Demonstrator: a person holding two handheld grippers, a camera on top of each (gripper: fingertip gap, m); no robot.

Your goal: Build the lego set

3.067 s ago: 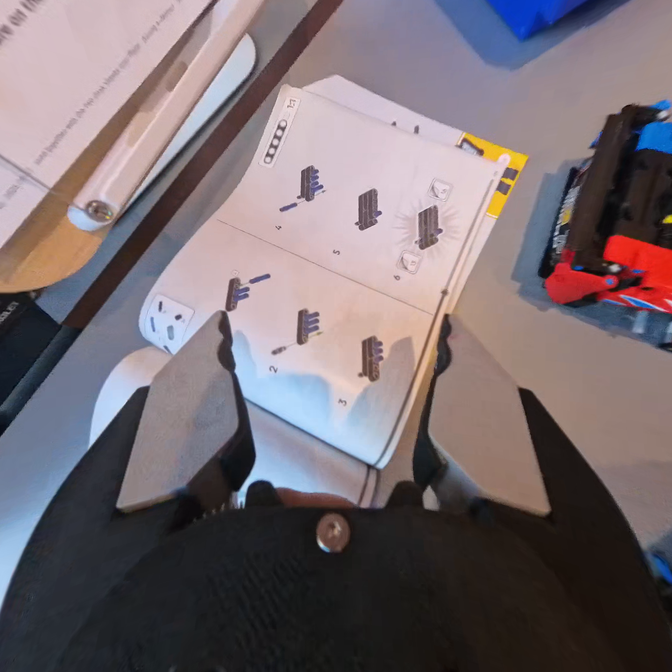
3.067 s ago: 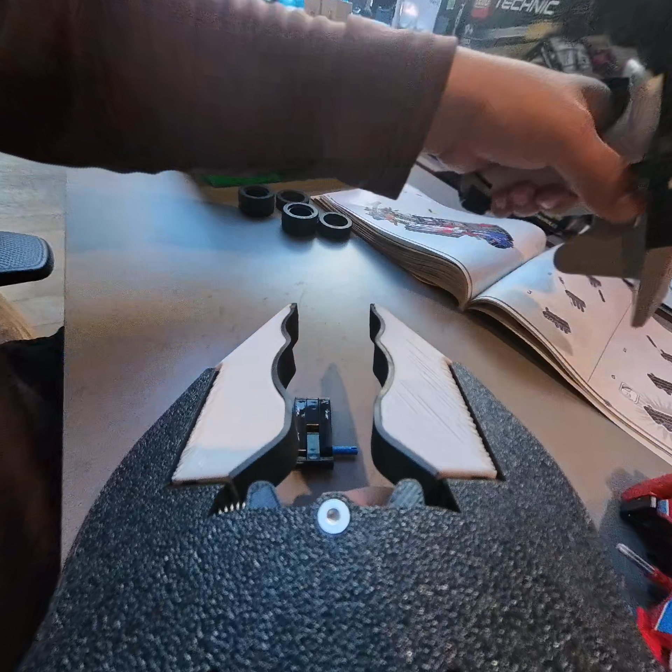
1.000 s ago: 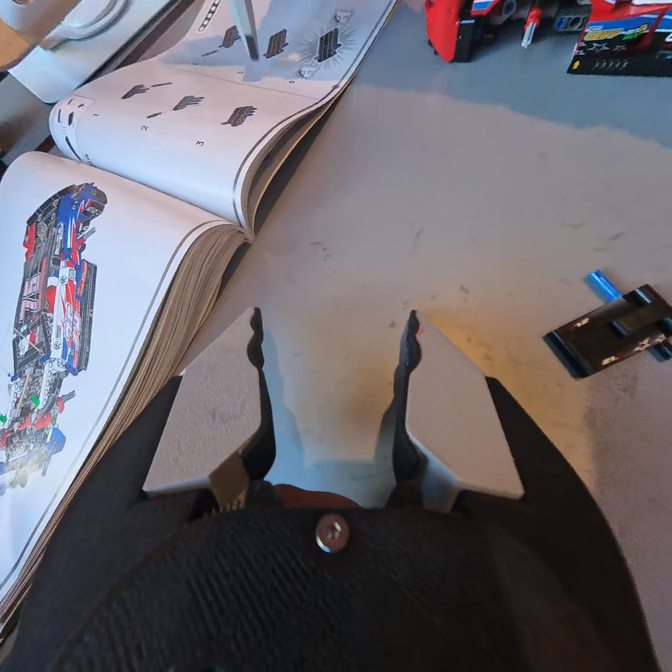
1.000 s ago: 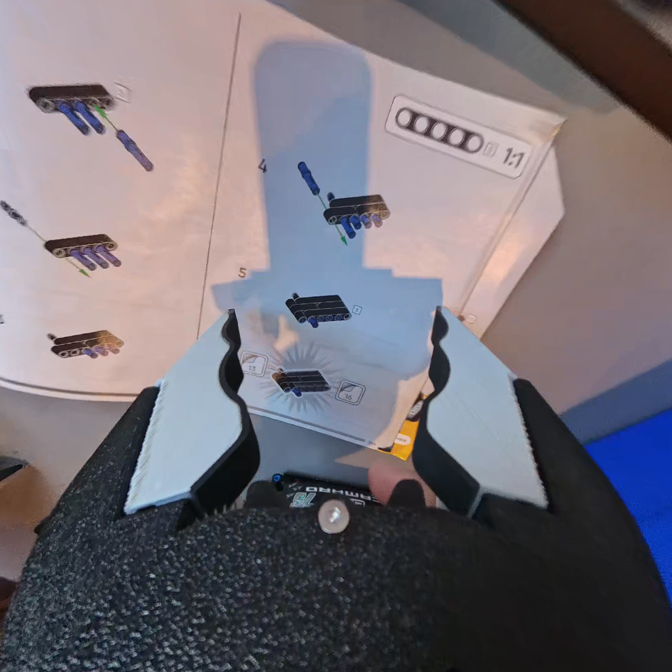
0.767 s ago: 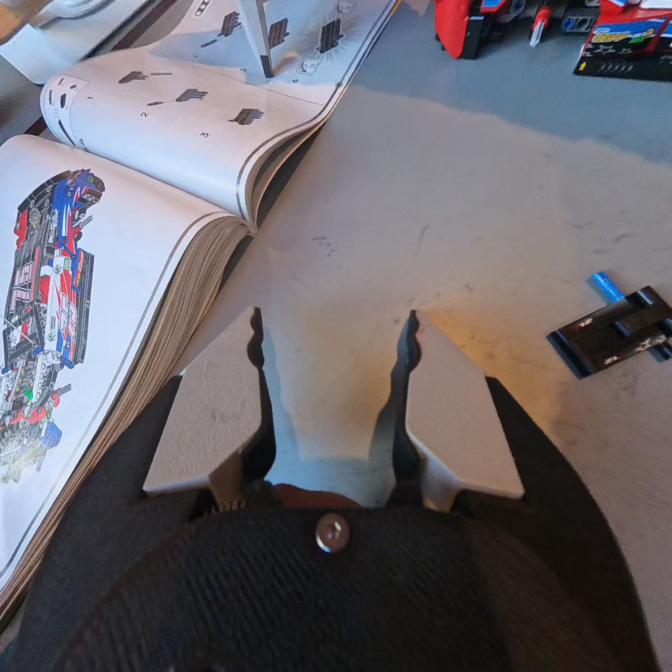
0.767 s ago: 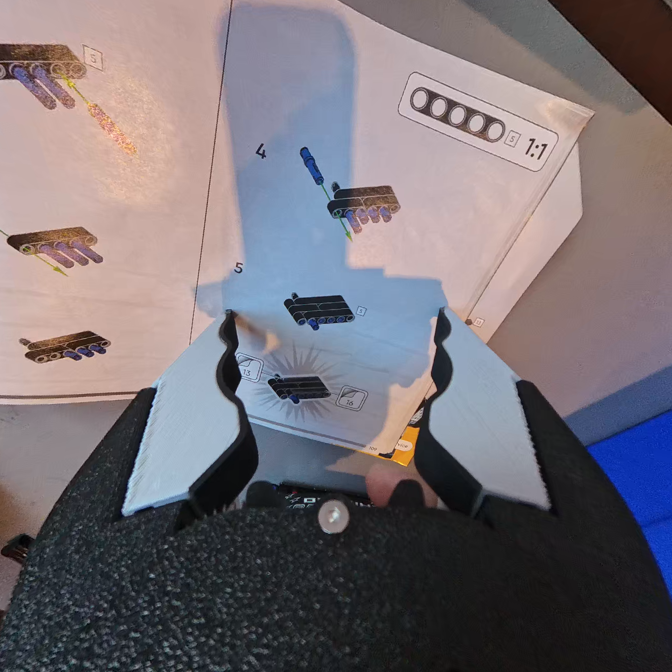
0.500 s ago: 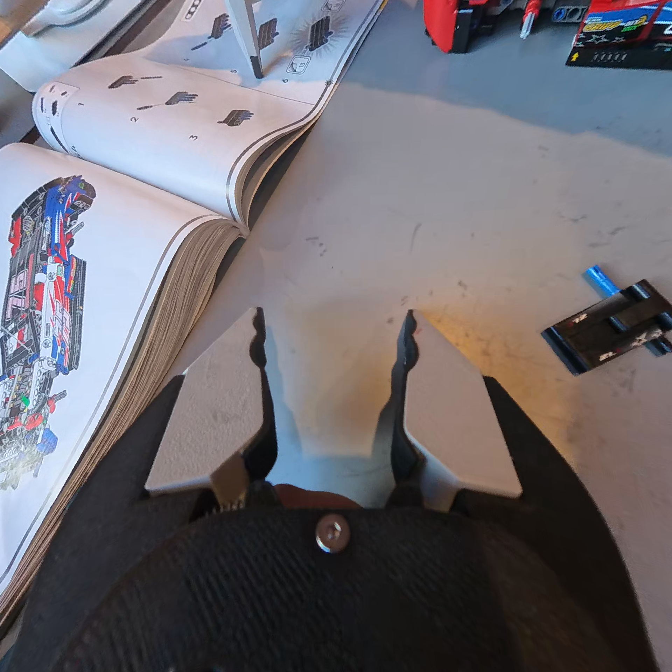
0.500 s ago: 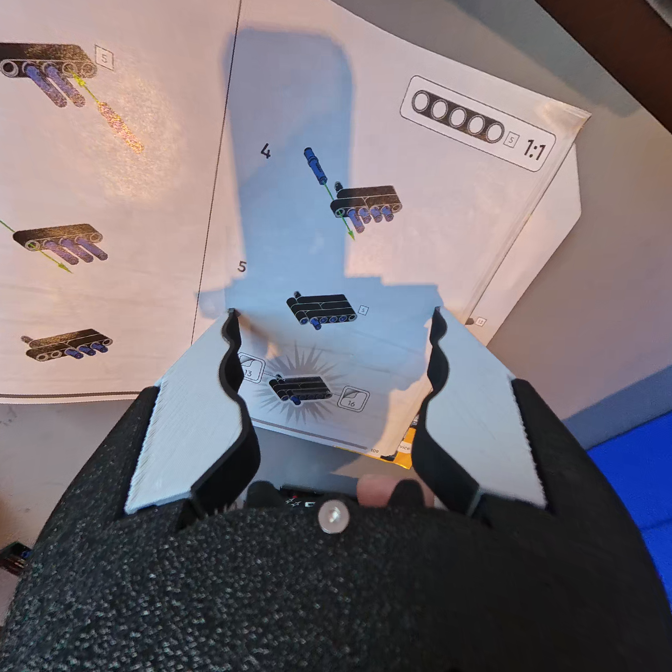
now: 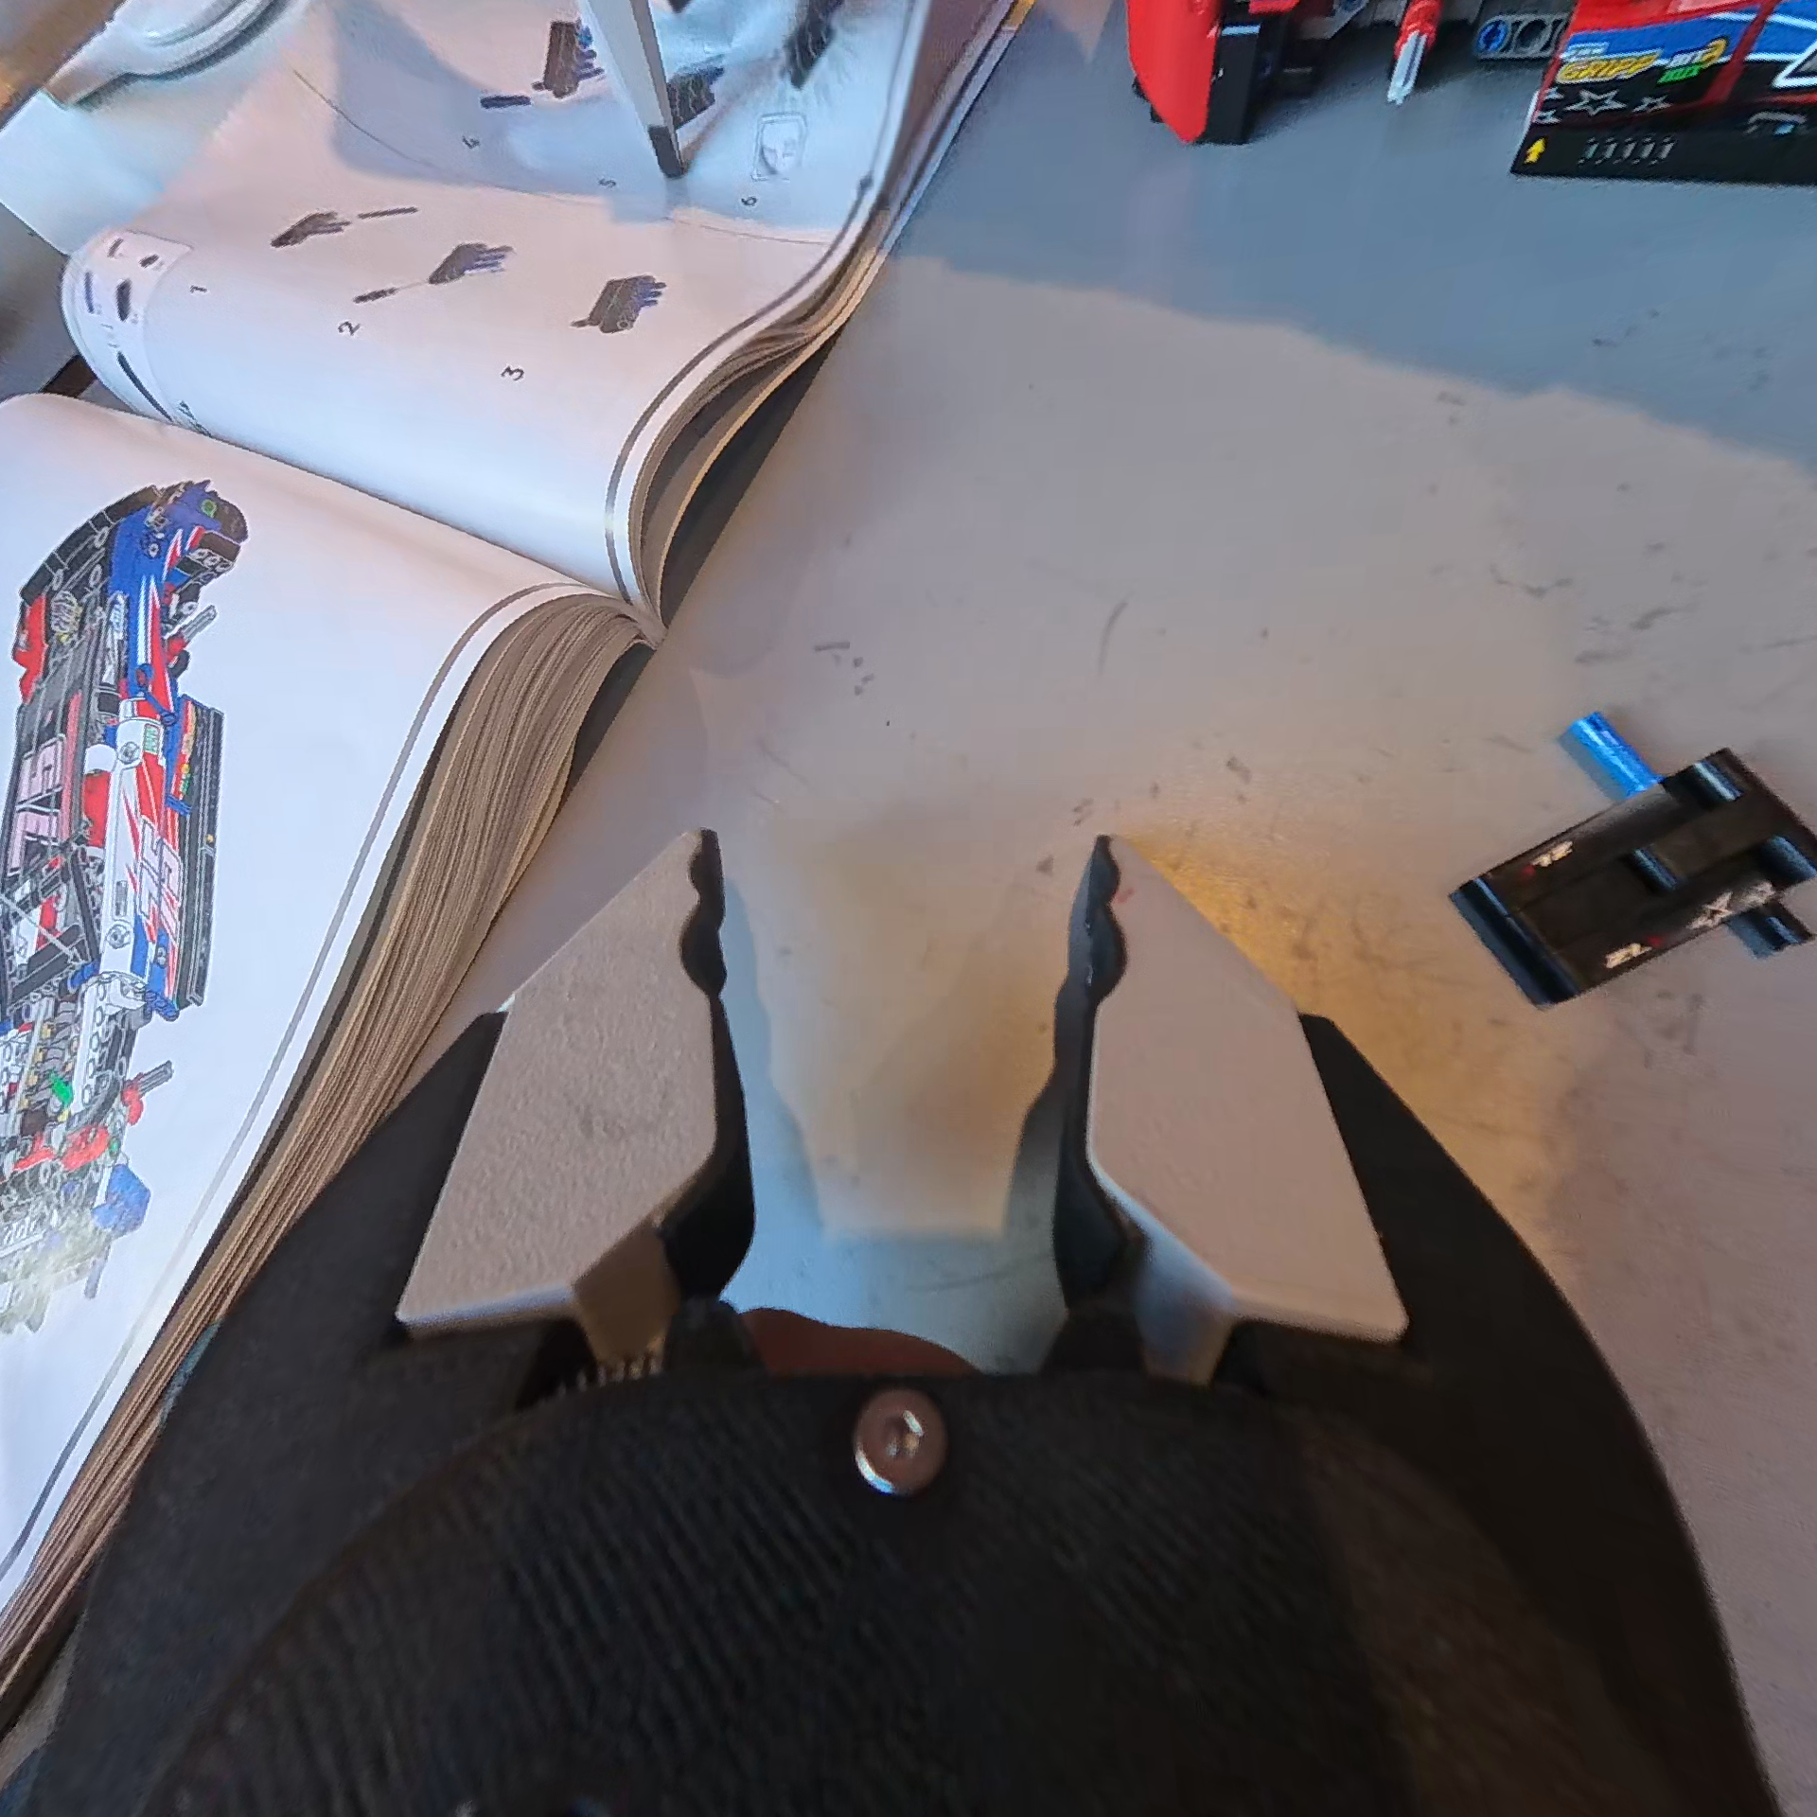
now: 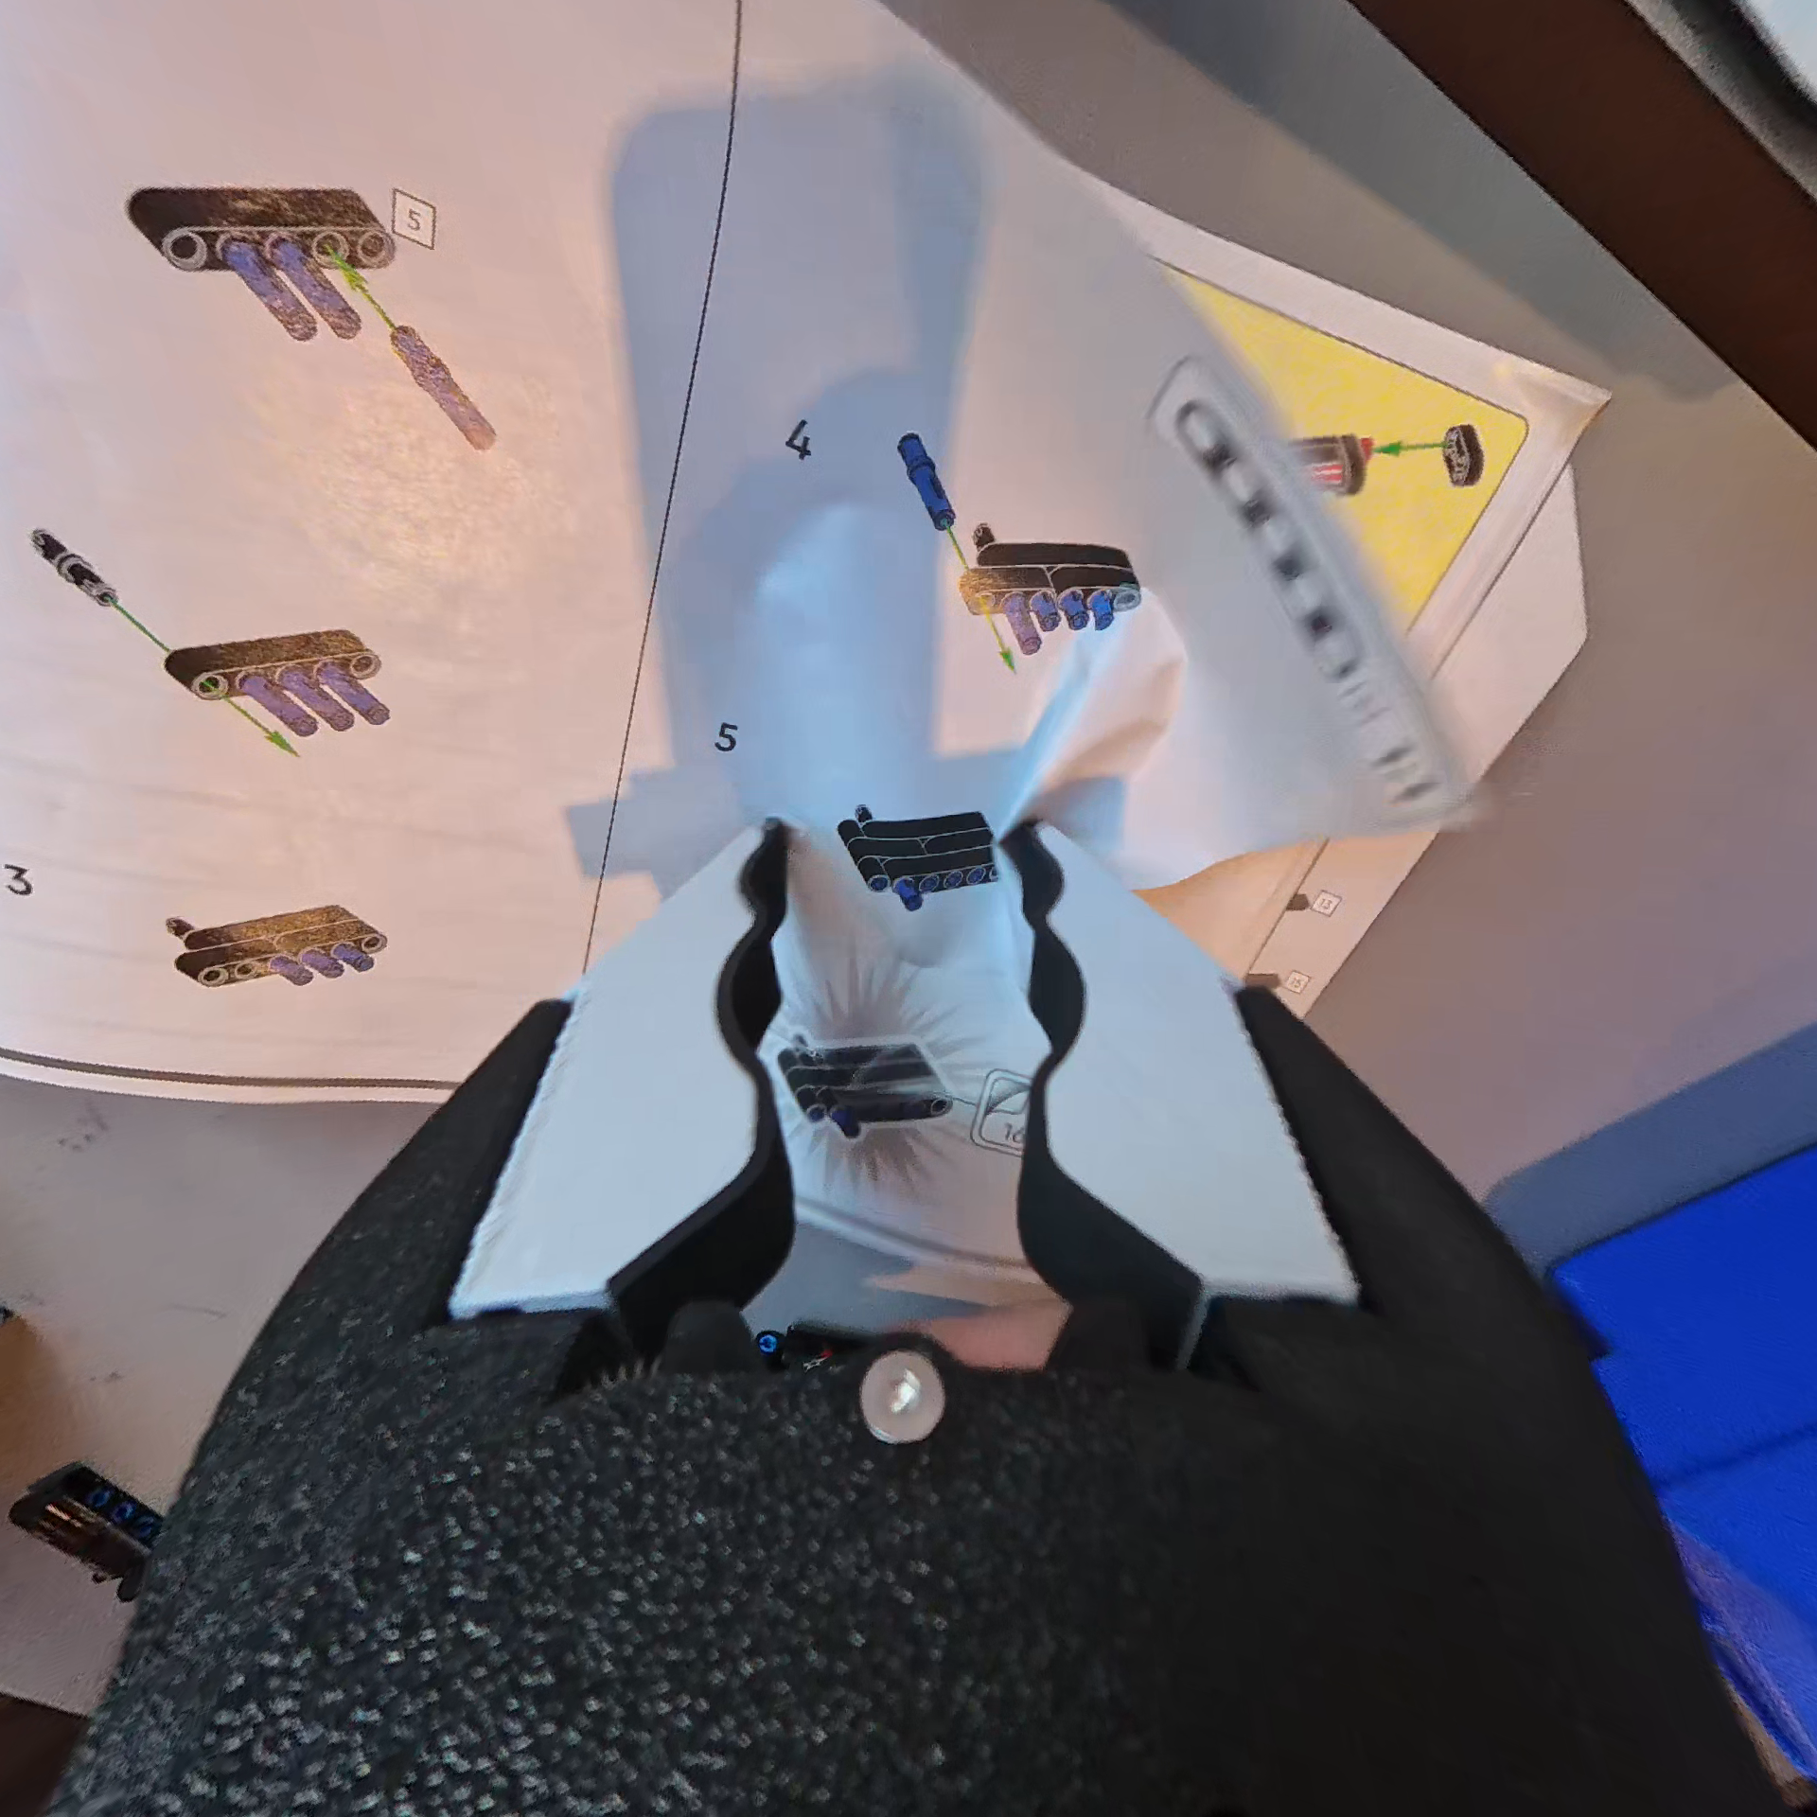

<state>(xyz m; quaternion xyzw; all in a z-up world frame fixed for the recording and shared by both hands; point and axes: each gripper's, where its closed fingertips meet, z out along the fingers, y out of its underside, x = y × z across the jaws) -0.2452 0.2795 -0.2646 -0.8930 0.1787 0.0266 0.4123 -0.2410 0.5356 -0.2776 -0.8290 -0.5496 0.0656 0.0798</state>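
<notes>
Our right gripper [image 10: 890, 836], jaws part-closed, bunches an instruction booklet page [image 10: 1101, 728]; our left gripper [image 9: 903, 850] hovers half-open, empty, over the table [image 9: 1131, 511].

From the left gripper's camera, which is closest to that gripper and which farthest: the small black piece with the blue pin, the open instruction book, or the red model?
1. Open instruction book, just left of the left gripper.
2. Small black piece with the blue pin, off to the right.
3. Red model, far ahead at the top right.
</notes>
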